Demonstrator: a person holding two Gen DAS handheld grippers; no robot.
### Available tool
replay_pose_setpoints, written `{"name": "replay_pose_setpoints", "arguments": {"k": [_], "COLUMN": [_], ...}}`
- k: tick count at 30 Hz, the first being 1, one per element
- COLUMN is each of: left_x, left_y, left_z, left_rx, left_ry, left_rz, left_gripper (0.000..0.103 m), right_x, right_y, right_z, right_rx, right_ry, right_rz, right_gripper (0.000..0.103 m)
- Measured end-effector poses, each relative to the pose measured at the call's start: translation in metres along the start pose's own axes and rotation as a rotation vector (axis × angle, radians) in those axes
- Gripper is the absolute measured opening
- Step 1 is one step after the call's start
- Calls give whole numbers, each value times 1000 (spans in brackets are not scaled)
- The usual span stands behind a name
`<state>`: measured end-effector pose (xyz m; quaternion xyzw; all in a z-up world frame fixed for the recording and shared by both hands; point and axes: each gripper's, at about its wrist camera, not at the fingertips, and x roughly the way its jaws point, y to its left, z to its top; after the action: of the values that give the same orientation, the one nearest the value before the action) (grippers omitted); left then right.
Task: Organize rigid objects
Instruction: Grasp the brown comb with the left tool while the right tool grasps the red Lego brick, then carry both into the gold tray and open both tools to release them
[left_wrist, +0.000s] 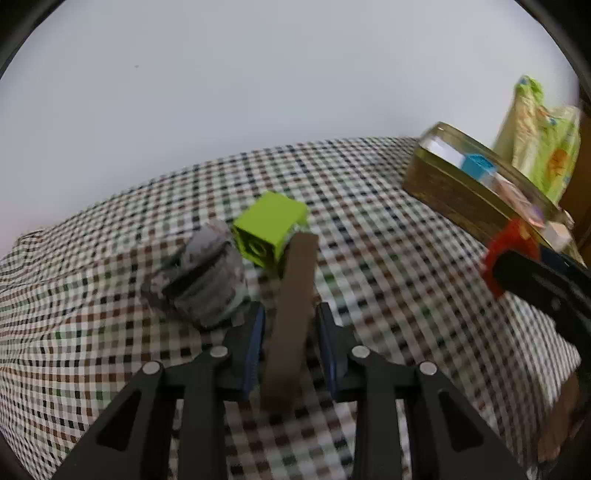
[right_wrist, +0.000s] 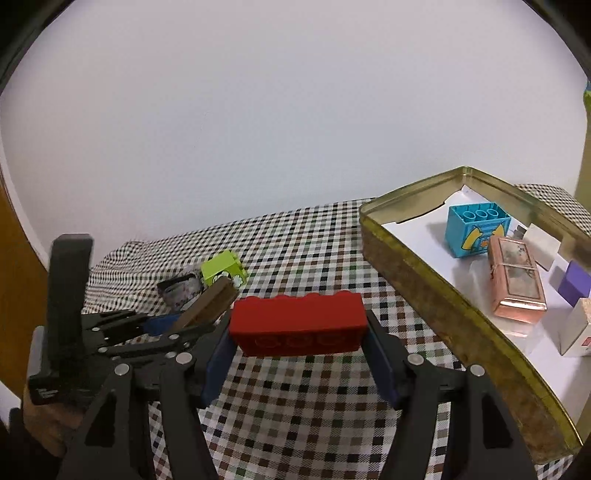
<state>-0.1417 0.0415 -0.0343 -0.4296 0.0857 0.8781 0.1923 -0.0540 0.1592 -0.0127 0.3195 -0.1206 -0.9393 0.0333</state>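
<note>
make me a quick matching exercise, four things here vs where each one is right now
Things:
1. red brick
2. brown bar
3. blue block
4. green block

Places:
A. lying on the checked cloth
B. between the left gripper fingers
C. inside the tin
D. between the right gripper fingers

Pairs: 1-D, 2-B, 3-C, 4-A

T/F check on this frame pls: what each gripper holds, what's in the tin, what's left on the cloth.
1. The right gripper holds a red brick end to end. True.
2. The left gripper has its fingers around a brown bar. True.
3. The blue block lies on the cloth. False: it sits inside the gold tin.
4. The tin holds nothing else. False: a copper box and a purple cube are inside too.
5. The lime block rests on the checked cloth beside a grey object. True.
</note>
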Motion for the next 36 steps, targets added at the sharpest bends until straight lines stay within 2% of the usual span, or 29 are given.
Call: {"name": "replay_pose_setpoints", "arguments": {"k": [3,4,5,10,17,22,25,36], "left_x": [0,-2,-3,-14,-50,-77,-81,-81], "left_y": [-4,-3,-3,5,-2,-14,-14,-41], "left_z": [0,-1,-2,-12,-25,-33,-32,-25], "left_rx": [8,2,-11,-74,-145,-211,-224,-242], "left_ry": [-14,-14,-15,-35,-193,-309,-334,-395], "left_rz": [28,13,-6,8,47,69,81,93], "left_gripper": [27,17,14,14,14,14,14,14], "right_x": [1,1,0,-5,-17,-30,-39,-57], "right_y": [-2,-2,-3,-5,-5,-1,2,-10], "right_z": [0,0,0,2,7,11,11,12], "right_rx": [3,5,5,-1,-11,-66,-100,-179], "right_ry": [1,0,-3,-34,-86,-168,-214,-299], "right_rz": [-8,-10,-12,-27,-34,-73,-88,-70], "right_gripper": [67,67,67,67,67,67,67,67]}}
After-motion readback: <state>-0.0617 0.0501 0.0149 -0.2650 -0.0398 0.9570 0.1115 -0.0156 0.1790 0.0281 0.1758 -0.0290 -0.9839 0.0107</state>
